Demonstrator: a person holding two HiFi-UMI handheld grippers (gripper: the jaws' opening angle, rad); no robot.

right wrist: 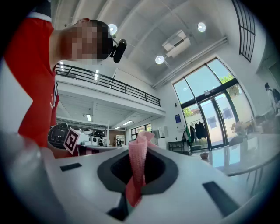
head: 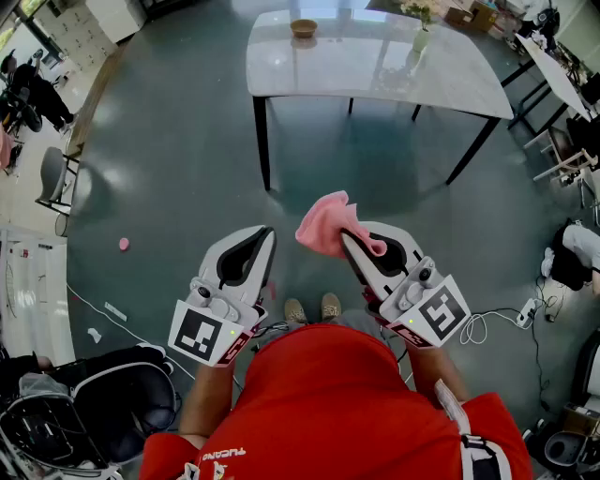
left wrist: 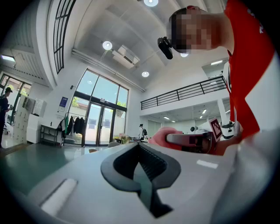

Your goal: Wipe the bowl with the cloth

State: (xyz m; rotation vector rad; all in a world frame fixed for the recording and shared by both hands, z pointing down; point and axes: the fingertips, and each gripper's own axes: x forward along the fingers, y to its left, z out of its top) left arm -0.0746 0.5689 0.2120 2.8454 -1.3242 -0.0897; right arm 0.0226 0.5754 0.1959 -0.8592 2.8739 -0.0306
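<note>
Pink cloth (head: 326,225): bunched; one fold is pinched in the right tool (head: 349,236) and the rest stands free above the jaws. It is held over the floor in front of the person, well apart from the bowl.
Bowl (head: 303,28): brown and small, upright near the far edge of the pale tabletop (head: 375,70). Nothing touches it, and its inside is too small to judge.
Right tool: jaws closed on the cloth; the right gripper view shows a strip of it running down between them.
Left tool (head: 266,234): jaws closed together with nothing between them; beside the right tool, not touching it.
Risk, grip: only a narrow fold is clamped, so the cloth could pull out under a firm wipe.
Risk, bowl: it sits near the tabletop's edge and no tool steadies it, so a one-sided push may slide or tip it off. The left tool would have to open before it could hold the bowl.
Risk, neighbours: a vase (head: 422,39) with flowers stands on the same tabletop, apart from the bowl; a wide sweep could catch it.
Risk, approach: a white cable (head: 487,326) lies on the floor (head: 169,159) to the right, a likely snag for feet.
Writing, shirt: white lettering on the red shirt (head: 319,403), upside down in the head view, not surely readable.
Writing, tools: the marker cubes (head: 204,333) carry black-and-white square patterns, no words.
Writing, room: a blue sign (right wrist: 177,118) beside the glass doors, too small to read.
</note>
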